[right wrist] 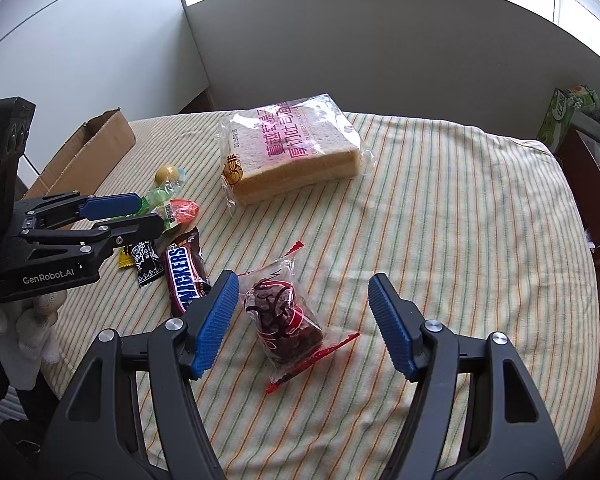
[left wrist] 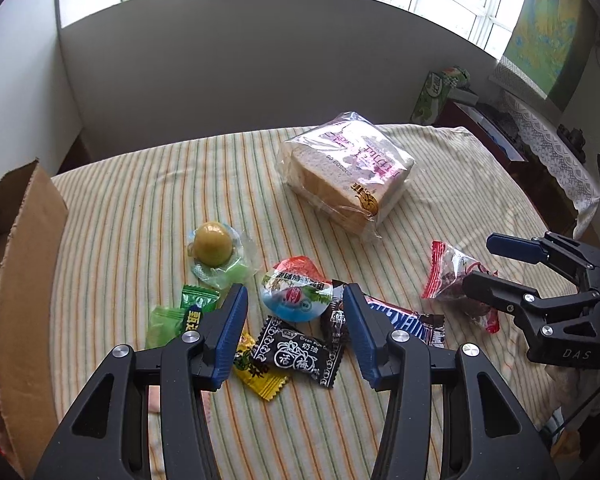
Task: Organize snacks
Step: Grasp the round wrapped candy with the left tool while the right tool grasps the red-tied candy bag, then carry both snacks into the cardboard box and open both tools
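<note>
My left gripper [left wrist: 294,296] hangs open over a small heap of snacks: a jelly cup [left wrist: 292,294] between its fingertips, a black plum candy [left wrist: 300,354], a yellow candy [left wrist: 256,374], green candies [left wrist: 188,312] and a Snickers bar [left wrist: 404,320]. A round yellow-green jelly [left wrist: 214,244] lies further back. My right gripper [right wrist: 303,282] is open and straddles a clear packet of dark red fruit [right wrist: 284,316] without its pads touching it. The same packet [left wrist: 452,276] shows beside the right gripper [left wrist: 480,262] in the left wrist view. A bagged loaf of sliced bread [right wrist: 292,152] lies beyond.
An open cardboard box [left wrist: 28,240] stands at the table's left edge, also seen as the box [right wrist: 88,152] in the right wrist view. The striped tablecloth [right wrist: 440,220] covers the table. A green tissue box [right wrist: 568,116] and a dark cabinet [right wrist: 588,184] stand at the right.
</note>
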Tool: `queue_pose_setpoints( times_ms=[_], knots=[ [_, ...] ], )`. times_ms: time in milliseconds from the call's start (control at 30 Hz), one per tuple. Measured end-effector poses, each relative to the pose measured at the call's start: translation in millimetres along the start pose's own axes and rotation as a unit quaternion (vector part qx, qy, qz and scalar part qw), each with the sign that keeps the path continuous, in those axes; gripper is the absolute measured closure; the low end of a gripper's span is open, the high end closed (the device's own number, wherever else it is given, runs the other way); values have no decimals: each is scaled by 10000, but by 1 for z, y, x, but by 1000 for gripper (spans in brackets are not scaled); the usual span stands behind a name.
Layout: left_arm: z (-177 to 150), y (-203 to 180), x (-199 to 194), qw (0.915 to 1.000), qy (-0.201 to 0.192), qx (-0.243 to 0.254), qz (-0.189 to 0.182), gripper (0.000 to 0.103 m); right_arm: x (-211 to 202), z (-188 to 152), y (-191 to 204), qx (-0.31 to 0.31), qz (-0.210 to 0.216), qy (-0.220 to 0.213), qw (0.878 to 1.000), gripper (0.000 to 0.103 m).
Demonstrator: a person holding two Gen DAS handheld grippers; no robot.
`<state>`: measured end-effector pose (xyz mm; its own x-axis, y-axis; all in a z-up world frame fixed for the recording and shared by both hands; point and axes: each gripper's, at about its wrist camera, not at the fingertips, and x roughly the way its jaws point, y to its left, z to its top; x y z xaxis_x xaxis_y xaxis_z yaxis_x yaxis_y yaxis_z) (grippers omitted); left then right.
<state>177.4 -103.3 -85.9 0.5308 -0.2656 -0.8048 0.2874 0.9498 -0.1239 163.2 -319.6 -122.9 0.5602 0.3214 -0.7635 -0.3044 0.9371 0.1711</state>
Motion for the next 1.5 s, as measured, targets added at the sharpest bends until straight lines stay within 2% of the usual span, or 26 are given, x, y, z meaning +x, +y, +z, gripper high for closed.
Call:
queue_pose_setpoints(
  times_ms=[167, 400, 467, 600, 633, 700, 800, 900, 1267, 1500],
  knots=[
    [1, 2, 9, 10000, 75, 56, 19, 55, 6, 0, 3, -67, 44, 53, 10000, 33],
    [0, 1, 21, 9997, 204, 157, 33, 62, 12, 1, 8, -154, 62, 111, 9998, 33],
    [1, 1, 21, 9997, 190, 155, 20, 62, 13, 0, 9, -177, 69, 140, 9997, 39],
    [0, 1, 21, 9997, 170, 168, 9, 63, 13, -2, 13, -252, 86, 208, 9994, 40],
    [0, 1, 21, 9997, 167, 175, 16, 63, 14, -3, 15, -278, 67, 219, 9994, 42],
    [0, 0, 24, 9997, 161, 181, 28, 65, 16, -4, 16, -289, 80, 295, 9991, 56],
    [1, 0, 24, 9997, 136, 182, 40, 66, 18, -6, 15, -265, 65, 350, 9990, 67],
    [1, 0, 24, 9997, 121, 177, 70, 67, 16, -6, 13, -198, 88, 345, 9992, 69],
    [2, 4, -2, 9998, -97, 141, 43, 67, -13, 1, 15, -69, 22, 50, 10000, 71],
    [-2, 13, -39, 9994, -350, 55, 21, 67, -44, 13, 42, -267, 59, -226, 9994, 71]
  ],
)
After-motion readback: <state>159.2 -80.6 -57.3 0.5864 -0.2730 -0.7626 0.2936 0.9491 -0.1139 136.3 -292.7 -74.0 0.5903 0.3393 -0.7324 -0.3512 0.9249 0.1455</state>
